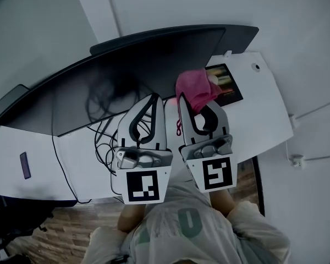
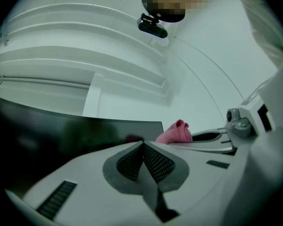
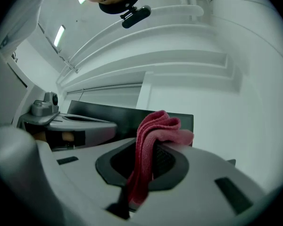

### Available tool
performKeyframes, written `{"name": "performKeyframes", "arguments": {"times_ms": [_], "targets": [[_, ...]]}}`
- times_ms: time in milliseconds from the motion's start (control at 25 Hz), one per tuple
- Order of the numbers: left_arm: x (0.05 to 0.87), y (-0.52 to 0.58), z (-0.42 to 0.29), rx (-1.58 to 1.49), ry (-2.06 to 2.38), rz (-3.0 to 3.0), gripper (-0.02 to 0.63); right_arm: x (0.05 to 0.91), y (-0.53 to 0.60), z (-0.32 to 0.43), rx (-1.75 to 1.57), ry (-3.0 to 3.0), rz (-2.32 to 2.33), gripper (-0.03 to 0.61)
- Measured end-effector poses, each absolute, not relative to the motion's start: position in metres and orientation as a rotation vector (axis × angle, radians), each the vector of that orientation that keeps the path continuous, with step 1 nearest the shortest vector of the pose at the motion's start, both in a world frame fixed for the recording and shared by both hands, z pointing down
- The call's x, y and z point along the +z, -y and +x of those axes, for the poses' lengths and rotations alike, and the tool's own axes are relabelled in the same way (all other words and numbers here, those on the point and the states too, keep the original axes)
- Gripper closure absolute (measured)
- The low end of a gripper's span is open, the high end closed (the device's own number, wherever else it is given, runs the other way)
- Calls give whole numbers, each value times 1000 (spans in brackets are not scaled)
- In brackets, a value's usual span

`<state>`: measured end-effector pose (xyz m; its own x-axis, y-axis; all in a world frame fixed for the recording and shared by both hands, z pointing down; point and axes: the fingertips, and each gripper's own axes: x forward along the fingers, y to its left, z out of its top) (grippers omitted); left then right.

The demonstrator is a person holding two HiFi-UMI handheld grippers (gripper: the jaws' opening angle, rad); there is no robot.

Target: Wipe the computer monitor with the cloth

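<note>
A wide dark monitor [image 1: 126, 65] stands across the white desk [image 1: 253, 114], its screen off. My right gripper [image 1: 193, 95] is shut on a pink cloth [image 1: 195, 89], which bunches above the jaw tips just in front of the screen's right part. In the right gripper view the cloth [image 3: 148, 154] hangs down between the jaws, with the monitor [image 3: 113, 114] close behind. My left gripper [image 1: 152, 96] is beside it on the left, shut and holding nothing. The left gripper view shows its pads [image 2: 144, 161] pressed together, the monitor [image 2: 61, 131] ahead and the cloth [image 2: 176, 132] to the right.
Black cables [image 1: 107, 131] tangle on the desk under the monitor. A dark framed tablet-like item [image 1: 226, 84] lies at the right behind the cloth. A small purple object [image 1: 25, 165] sits on the desk's left. Wooden floor [image 1: 66, 224] shows below the desk edge.
</note>
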<state>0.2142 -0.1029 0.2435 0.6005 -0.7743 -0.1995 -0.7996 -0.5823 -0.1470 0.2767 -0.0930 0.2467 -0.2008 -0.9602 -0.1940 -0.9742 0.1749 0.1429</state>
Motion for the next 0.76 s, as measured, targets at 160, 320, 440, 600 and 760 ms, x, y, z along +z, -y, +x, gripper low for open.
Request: {"name": "performKeyframes", "arguments": {"times_ms": [160, 320, 440, 600, 760], "targets": [[244, 102, 212, 157, -1298, -2600, 598, 247, 93, 271, 374, -2367, -1948, 522], [244, 103, 214, 158, -1293, -2607, 598, 247, 94, 271, 369, -2375, -1947, 522], [245, 103, 216, 148, -1285, -2610, 598, 249, 93, 272, 372, -2381, -1952, 522], [247, 105, 215, 148, -1295, -2613, 598, 252, 93, 275, 367, -2387, -1963, 522], [245, 105, 216, 158, -1301, -2609, 598, 251, 93, 276, 365, -2387, -1954, 522]]}}
